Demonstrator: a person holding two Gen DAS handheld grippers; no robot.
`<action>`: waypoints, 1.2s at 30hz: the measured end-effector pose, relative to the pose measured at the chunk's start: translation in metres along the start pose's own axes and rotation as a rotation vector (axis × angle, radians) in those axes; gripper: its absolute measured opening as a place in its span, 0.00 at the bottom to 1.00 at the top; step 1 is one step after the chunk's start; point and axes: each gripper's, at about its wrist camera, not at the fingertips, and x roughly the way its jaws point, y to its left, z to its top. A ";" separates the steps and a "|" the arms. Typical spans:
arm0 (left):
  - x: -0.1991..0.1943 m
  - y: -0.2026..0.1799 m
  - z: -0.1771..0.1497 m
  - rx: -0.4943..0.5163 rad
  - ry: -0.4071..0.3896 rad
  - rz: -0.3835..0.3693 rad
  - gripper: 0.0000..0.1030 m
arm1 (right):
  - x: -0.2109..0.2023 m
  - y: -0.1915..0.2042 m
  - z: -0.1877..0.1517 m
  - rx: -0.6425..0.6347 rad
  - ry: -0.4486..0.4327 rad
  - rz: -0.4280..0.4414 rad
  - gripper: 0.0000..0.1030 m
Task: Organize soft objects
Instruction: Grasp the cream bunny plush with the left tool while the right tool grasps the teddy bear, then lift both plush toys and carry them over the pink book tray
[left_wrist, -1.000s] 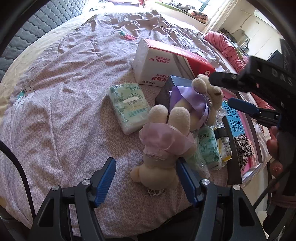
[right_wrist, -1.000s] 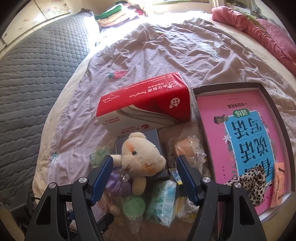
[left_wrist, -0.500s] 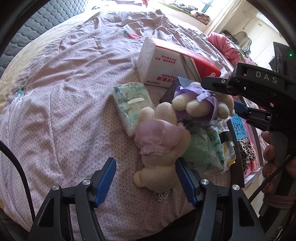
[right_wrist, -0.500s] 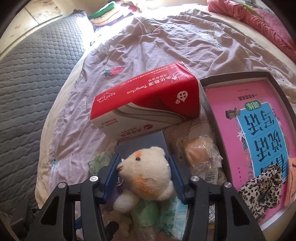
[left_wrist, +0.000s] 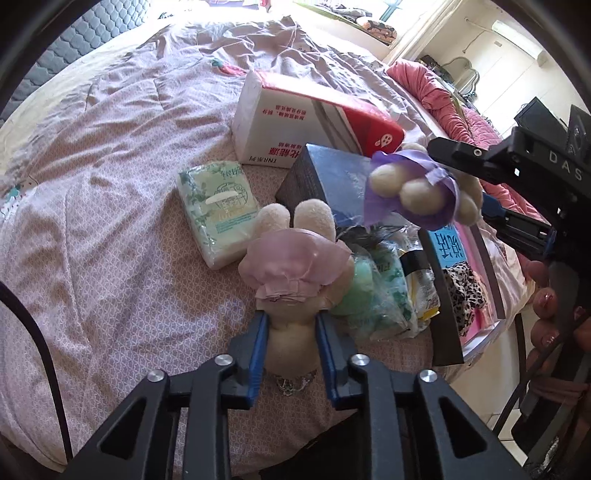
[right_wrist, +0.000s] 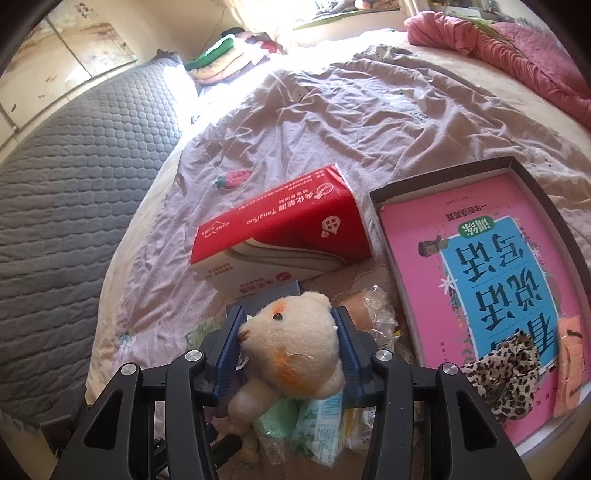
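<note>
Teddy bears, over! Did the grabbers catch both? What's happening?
Left gripper shut on pink-dress plush. Right gripper shut on purple-dress bear, lifted. Wrapped packets crowd beside them.

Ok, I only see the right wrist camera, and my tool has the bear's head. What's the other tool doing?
Observer: The left tool is shut on a plush in a pink dress, lying on the blanket.
Operator: Is my bear off the bed?
Observer: Yes. In the left wrist view the bear hangs in the air over a blue box, with its legs sticking out of a purple dress.
Operator: Anything else soft near the plush?
Observer: A green tissue pack lies flat on the blanket beside it.
</note>
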 end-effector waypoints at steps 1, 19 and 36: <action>-0.003 -0.001 0.000 0.009 -0.007 0.003 0.11 | -0.004 -0.001 0.001 -0.003 -0.008 0.000 0.48; -0.005 0.007 0.003 -0.013 0.019 -0.024 0.46 | -0.036 -0.015 0.003 0.019 -0.064 0.034 0.48; 0.032 0.017 0.010 -0.064 0.076 -0.028 0.36 | -0.051 -0.033 -0.001 0.021 -0.077 0.027 0.48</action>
